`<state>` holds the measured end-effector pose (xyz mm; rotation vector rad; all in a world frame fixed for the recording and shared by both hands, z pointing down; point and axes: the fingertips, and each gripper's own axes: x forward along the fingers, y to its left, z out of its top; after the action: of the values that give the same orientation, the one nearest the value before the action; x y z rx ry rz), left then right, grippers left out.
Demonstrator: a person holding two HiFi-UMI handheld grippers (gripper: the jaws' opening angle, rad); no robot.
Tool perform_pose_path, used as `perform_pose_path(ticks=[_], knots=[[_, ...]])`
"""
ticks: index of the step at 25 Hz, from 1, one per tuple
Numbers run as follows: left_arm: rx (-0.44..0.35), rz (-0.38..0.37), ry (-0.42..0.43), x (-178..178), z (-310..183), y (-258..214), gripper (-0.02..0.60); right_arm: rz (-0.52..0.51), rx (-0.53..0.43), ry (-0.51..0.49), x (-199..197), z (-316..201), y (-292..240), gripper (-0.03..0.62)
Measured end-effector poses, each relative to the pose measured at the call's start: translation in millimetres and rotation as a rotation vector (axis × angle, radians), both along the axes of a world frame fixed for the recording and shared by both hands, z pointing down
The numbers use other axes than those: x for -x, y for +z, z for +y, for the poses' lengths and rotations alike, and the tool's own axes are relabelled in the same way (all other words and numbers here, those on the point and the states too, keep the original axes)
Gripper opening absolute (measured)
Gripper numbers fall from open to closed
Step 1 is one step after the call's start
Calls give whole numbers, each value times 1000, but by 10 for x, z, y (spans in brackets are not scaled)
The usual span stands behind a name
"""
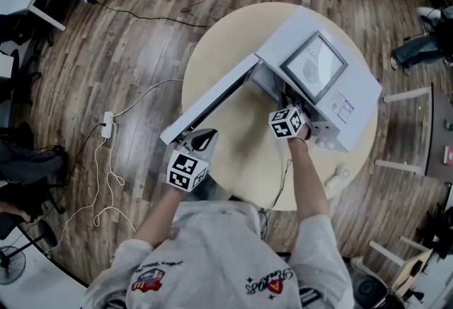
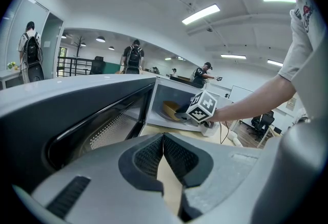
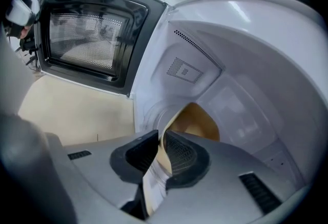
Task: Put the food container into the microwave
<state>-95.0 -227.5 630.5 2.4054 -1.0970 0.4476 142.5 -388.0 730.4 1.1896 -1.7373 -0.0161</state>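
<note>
The right gripper [image 3: 161, 138] pinches the rim of the tan food container [image 3: 197, 120], which is inside the microwave [image 3: 241, 59] cavity, with white walls close on its right and far sides. The left gripper [image 2: 163, 138], jaws pressed together on nothing, hangs beside the near end of the open door [image 2: 77, 110], swung out left. Only the head view shows the round table [image 1: 241, 166], its top bare between door and cavity.
</note>
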Motion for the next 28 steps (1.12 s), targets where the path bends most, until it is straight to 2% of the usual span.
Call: perform_pose_path(ticks=[11, 19, 28], knots=[[-3, 5, 8, -20, 3, -9, 6, -7, 7, 3, 22, 17, 13, 78], [-4, 6, 9, -24, 10, -15, 6, -8, -41, 9, 25, 22, -50, 89], [-6, 13, 7, -33, 26, -35, 6, -16, -53, 9, 20, 47, -86, 84]])
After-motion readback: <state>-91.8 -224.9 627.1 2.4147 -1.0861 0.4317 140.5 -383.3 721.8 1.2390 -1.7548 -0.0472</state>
